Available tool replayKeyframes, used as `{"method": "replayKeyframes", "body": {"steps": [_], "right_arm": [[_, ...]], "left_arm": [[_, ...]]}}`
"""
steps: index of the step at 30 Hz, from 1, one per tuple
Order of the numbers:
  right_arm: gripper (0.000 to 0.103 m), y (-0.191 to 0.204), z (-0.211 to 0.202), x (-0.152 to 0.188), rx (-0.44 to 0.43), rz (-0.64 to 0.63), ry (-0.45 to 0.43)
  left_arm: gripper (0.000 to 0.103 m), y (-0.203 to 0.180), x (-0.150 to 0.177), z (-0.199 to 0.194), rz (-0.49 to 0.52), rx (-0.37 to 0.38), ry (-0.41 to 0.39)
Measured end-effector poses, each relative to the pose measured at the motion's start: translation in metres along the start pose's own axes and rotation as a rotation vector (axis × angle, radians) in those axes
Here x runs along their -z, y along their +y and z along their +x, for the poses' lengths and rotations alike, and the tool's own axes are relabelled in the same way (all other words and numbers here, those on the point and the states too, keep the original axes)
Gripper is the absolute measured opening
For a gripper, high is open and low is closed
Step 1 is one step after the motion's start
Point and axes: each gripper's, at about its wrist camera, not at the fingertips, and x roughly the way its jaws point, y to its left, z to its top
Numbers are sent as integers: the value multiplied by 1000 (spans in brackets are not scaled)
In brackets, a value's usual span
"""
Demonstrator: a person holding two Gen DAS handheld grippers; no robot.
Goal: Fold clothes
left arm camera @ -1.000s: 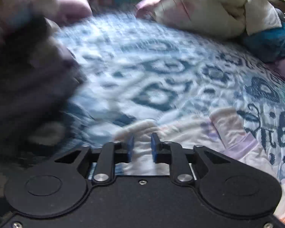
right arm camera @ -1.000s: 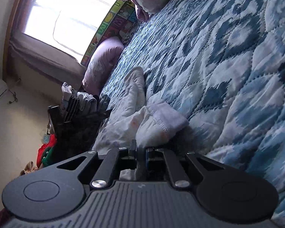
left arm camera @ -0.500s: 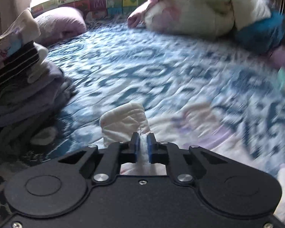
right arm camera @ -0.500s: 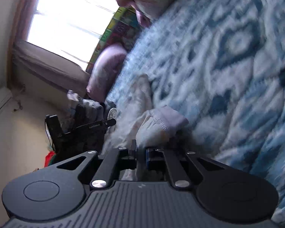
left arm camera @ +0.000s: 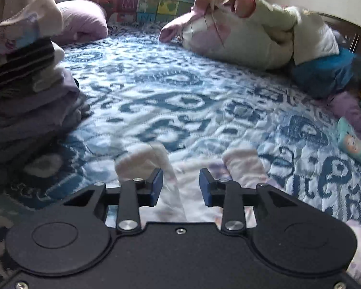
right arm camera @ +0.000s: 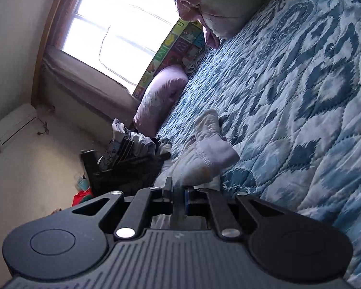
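A small pale garment (left arm camera: 183, 183) with lilac cuffs lies on the blue patterned quilt (left arm camera: 170, 101) just in front of me. My left gripper (left arm camera: 180, 187) stands open above it, its blue pads apart, with the cloth lying loose between them. In the right wrist view the same pale garment (right arm camera: 204, 154) runs away from me along the quilt (right arm camera: 300, 96), and my right gripper (right arm camera: 178, 193) is shut on its near edge. The stretch of cloth under both gripper bodies is hidden.
A stack of folded clothes (left arm camera: 24, 91) rises at the left. A lilac pillow (left arm camera: 81, 21), a bundled pale blanket (left arm camera: 248, 33) and a teal cloth (left arm camera: 325, 72) lie along the far side. The window (right arm camera: 122, 31) and a wall unit (right arm camera: 12, 126) show in the right wrist view.
My left gripper was shut on the pale garment half a second ago and has now opened, letting the cloth drop onto the quilt. The right gripper stays shut on the garment.
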Motion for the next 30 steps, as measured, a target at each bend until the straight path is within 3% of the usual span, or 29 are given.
{"method": "replayKeyframes", "body": {"steps": [7,12,13,19,22,25,28,30], "right_arm": [[10,-7,2,1,14,26,12],[10,-11,4,2,24,43,21],[10,-11,5,2,27,44,24],[10,-11,11,2,40,46,28],[10,-10,10,3,36,56,24],[10,-9,7,3,28,52,22],[10,-10,7,3,26,56,24],[10,-12,9,2,27,61,29]], "left_arm": [[14,35,-7,21,-106,-62,10],[9,17,5,66,3,-56,130],[8,13,10,71,23,-60,123],[9,17,-2,62,25,-33,161],[9,20,-11,36,-4,1,81],[9,29,-11,32,-49,-26,48],[9,29,-3,51,-74,-23,106],[8,17,10,70,-34,-30,162]]}}
